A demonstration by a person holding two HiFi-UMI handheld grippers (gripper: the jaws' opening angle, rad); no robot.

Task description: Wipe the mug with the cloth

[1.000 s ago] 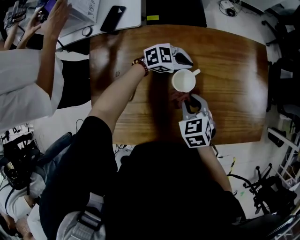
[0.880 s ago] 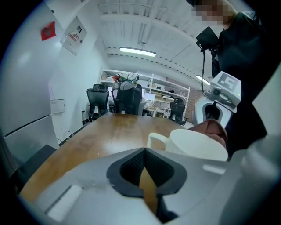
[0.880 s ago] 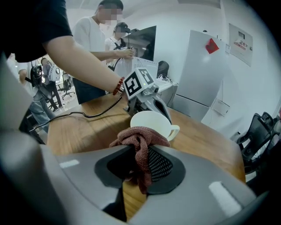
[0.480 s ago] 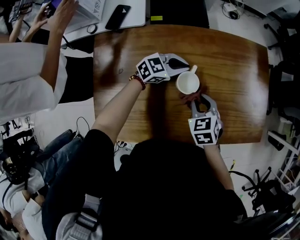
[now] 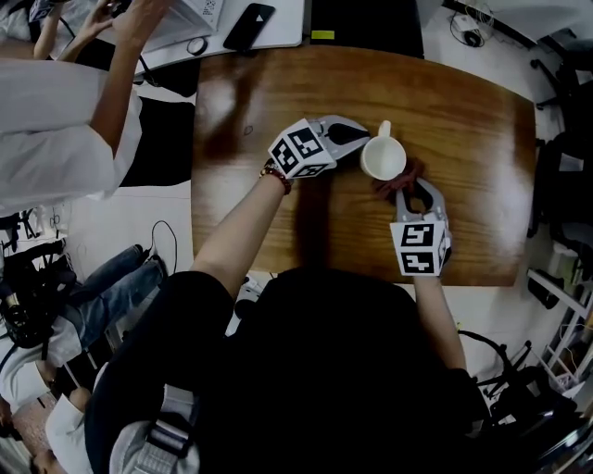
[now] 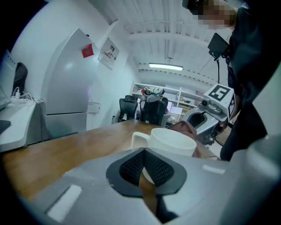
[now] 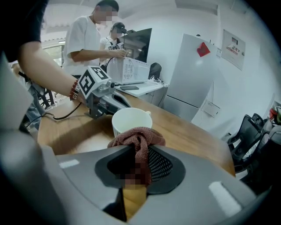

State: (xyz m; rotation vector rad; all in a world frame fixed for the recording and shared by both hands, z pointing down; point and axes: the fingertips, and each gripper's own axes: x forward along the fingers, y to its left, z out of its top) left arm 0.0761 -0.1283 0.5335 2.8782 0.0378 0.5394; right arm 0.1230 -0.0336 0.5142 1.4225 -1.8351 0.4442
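Note:
The white mug (image 5: 383, 159) stands upright on the wooden table (image 5: 482, 139), its handle (image 5: 384, 129) pointing to the far edge. My left gripper (image 5: 359, 139) lies just left of the mug, jaws shut with nothing between them; in the left gripper view its tips (image 6: 144, 150) meet just short of the mug (image 6: 172, 140). My right gripper (image 5: 408, 183) is at the mug's near right side, shut on a reddish-brown cloth (image 5: 400, 180). In the right gripper view the cloth (image 7: 138, 139) bunches out of the jaws against the mug (image 7: 131, 119).
A white desk (image 5: 287, 28) adjoins the table's far left, bearing a black phone (image 5: 248, 25) and a white box. A person in a white shirt (image 5: 56, 130) stands at the left. Office chairs (image 6: 145, 110) stand beyond the table's far end.
The right gripper has slid with the cloth from below the mug round to its lower right. The left gripper has rolled and drawn back toward me. The mug's handle has turned toward the far edge.

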